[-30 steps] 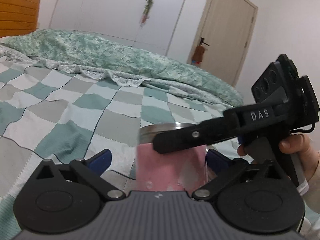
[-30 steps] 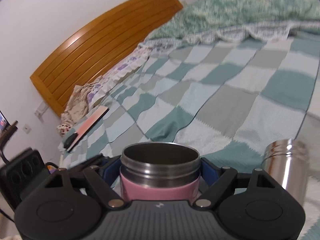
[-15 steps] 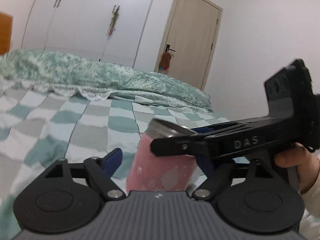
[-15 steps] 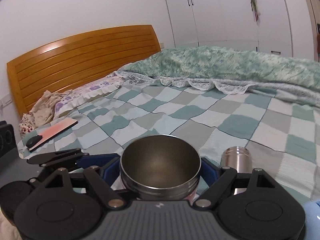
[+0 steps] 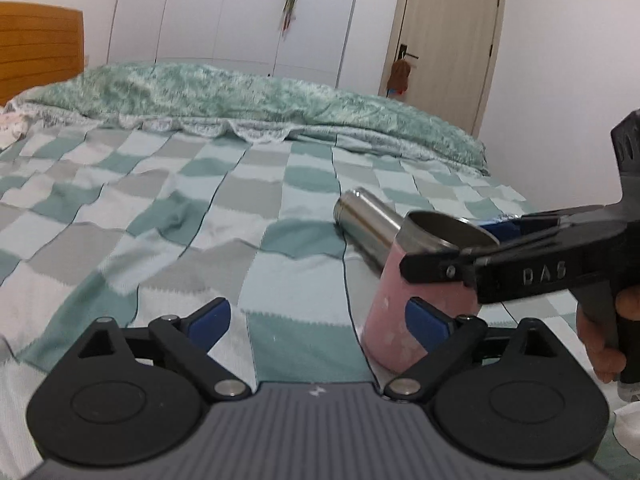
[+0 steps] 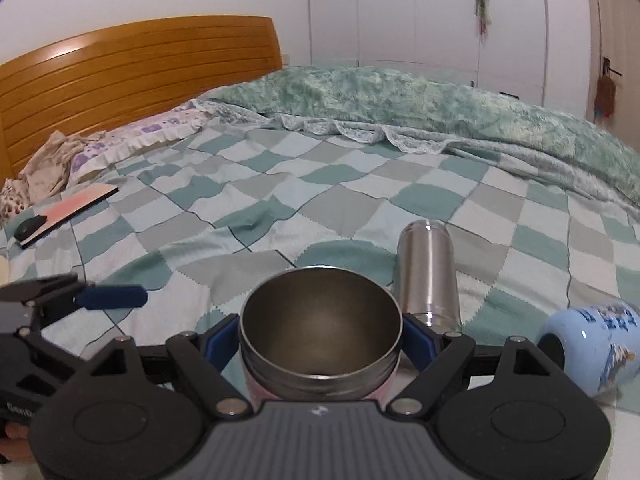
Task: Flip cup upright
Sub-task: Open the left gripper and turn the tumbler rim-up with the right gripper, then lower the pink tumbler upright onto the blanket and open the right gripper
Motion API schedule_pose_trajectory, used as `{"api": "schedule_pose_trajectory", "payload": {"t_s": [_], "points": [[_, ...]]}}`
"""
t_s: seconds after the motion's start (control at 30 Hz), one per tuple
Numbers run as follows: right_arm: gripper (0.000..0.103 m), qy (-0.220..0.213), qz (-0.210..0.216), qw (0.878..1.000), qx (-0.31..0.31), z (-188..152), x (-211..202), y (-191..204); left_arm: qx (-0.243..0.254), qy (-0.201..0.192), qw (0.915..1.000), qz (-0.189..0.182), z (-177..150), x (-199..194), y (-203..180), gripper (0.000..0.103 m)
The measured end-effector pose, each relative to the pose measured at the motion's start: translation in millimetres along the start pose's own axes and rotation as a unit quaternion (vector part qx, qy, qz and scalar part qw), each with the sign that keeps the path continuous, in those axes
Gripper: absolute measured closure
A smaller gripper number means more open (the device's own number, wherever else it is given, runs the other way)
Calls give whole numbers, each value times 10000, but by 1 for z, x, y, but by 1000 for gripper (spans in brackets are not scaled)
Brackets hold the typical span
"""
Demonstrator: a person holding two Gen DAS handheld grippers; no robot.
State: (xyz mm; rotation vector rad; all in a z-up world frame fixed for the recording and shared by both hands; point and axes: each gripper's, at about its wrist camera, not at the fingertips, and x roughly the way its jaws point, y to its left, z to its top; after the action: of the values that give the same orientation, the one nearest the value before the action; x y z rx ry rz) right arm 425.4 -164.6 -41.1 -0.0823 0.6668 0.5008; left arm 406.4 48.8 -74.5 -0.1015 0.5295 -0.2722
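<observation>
Gripping the pink cup (image 6: 320,344) just under its steel rim, we are holding it in the right gripper (image 6: 320,338) with the jaws clamped on both sides, mouth up and long axis nearly vertical, tilting slightly. We are keeping the left gripper (image 5: 316,320) beside it with jaws wide apart and holding nothing, so the right hand is the one carrying the coming move, straight down onto the bed (image 5: 200,216). Whether the base is already touching the checked blanket we cannot tell, since the left jaw is hiding it; a steel bottle (image 6: 426,276) is lying just behind.
</observation>
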Motion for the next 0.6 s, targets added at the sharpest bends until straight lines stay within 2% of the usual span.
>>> {"api": "schedule_pose_trajectory", "payload": {"t_s": [0.1, 0.23, 0.4, 0.53, 0.6], "points": [[19, 105, -7, 9999, -120, 1, -4, 4, -11, -118, 9999, 79, 0, -14, -3, 4], [12, 76, 3, 10000, 37, 6, -17, 6, 66, -261, 9994, 238, 7, -32, -15, 3], [7, -358, -118, 9989, 269, -4, -71, 6, 188, -725, 9965, 374, 13, -75, -33, 0], [7, -547, -607, 9965, 200, -17, -117, 7, 221, -983, 9931, 605, 12, -113, -47, 0], [1, -570, -960, 9932, 315, -27, -140, 6, 328, -1100, 9905, 759, 9, -132, -54, 0]]}}
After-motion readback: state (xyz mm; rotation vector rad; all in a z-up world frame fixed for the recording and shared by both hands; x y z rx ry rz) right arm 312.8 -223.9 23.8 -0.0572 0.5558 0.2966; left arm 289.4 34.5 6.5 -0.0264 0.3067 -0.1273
